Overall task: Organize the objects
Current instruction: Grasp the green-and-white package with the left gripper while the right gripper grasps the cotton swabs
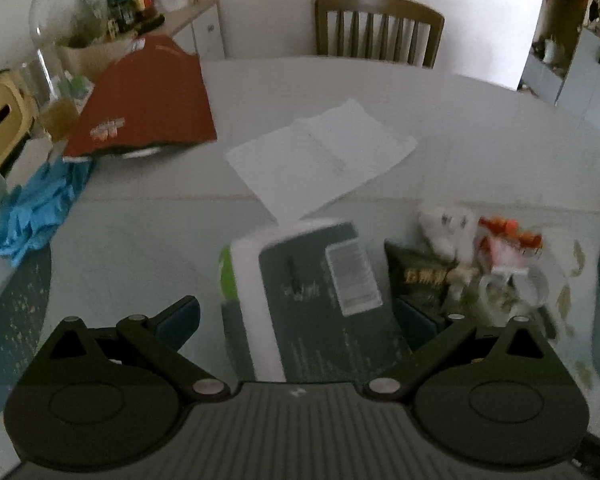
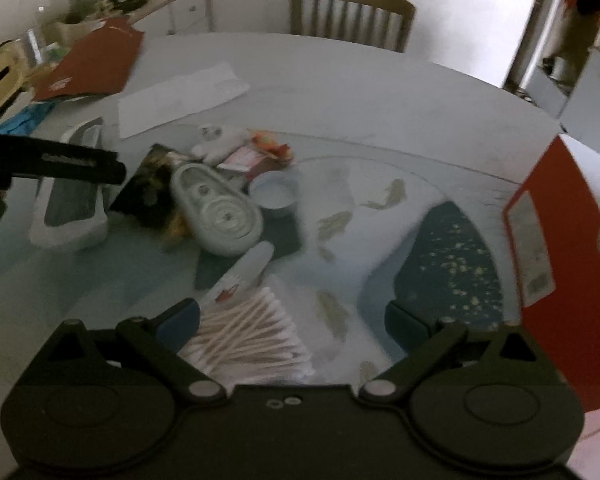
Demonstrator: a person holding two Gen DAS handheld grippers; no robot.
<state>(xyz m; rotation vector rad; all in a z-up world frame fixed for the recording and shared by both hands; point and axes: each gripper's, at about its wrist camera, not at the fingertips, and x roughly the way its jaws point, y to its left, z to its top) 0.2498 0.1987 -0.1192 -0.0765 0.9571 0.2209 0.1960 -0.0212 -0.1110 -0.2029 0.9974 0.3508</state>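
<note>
I have both jaws spread wide and holding nothing: my left gripper (image 1: 298, 314) hangs low over the grey-and-white rectangular cardboard box (image 1: 316, 300), which lies flat on the pale round table (image 1: 340, 80) directly between the spread fingers, and my right gripper (image 2: 294, 322) sits above the clear packet of wooden-stemmed cotton swabs (image 2: 252, 340), which lies near my left finger rather than centred. I judge the box to be stiff and fairly light, with smooth printed faces that could slip, so I would take it across its two long sides where the edges are firm, squeezing gently so the card does not buckle. The swab packet looks soft, crinkly and very light; pinching it at the middle of the bundle should hold better than grabbing the loose film at an end. Beyond it lie a white plastic tube with a red label (image 2: 246, 270), a pale oval tape dispenser (image 2: 216, 210) and a small white cup (image 2: 274, 192), crowded close together, with a dark glossy packet (image 2: 152, 192) to their left. The view is blurred, so I cannot read any labels
</note>
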